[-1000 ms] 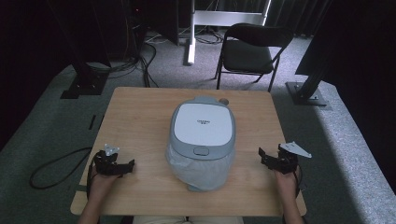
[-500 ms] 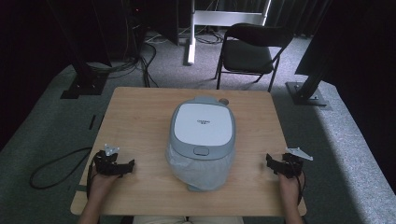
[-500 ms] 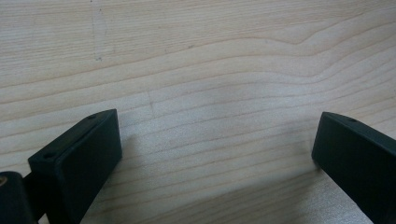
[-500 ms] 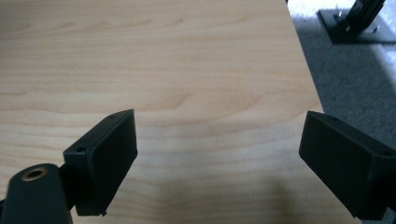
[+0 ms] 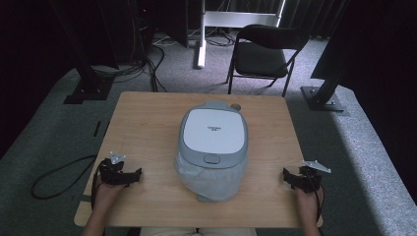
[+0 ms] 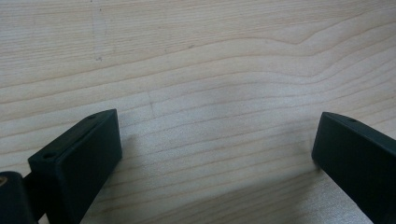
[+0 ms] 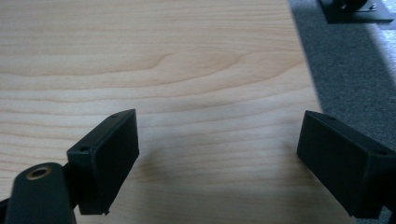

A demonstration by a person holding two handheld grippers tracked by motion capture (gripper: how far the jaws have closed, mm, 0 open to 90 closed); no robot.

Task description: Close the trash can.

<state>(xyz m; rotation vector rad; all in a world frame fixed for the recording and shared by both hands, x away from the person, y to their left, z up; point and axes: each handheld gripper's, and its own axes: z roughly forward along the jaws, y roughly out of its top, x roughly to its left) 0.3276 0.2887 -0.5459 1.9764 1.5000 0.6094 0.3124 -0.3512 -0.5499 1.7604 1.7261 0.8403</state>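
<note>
A grey appliance with a white lid (image 5: pixel 213 130) stands in the middle of the wooden table (image 5: pixel 147 123). A clear plastic bag (image 5: pixel 211 179) bulges from under its near side. My left gripper (image 5: pixel 136 174) rests low at the near left of the table, jaws wide apart and pointing right toward the appliance. In the left gripper view the left gripper (image 6: pixel 217 154) has bare wood between its jaws. My right gripper (image 5: pixel 286 176) sits at the near right edge and points left, open. In the right gripper view the right gripper (image 7: pixel 219 154) holds nothing, and the table edge runs just past it.
A black folding chair (image 5: pixel 263 56) stands behind the table's far side. Dark stand bases (image 5: pixel 322 98) and cables (image 5: pixel 54 172) lie on the grey carpet around the table. Bare wood stretches between each gripper and the appliance.
My right gripper has drifted toward the near edge of the table and slightly right. The left gripper and the appliance have stayed put.
</note>
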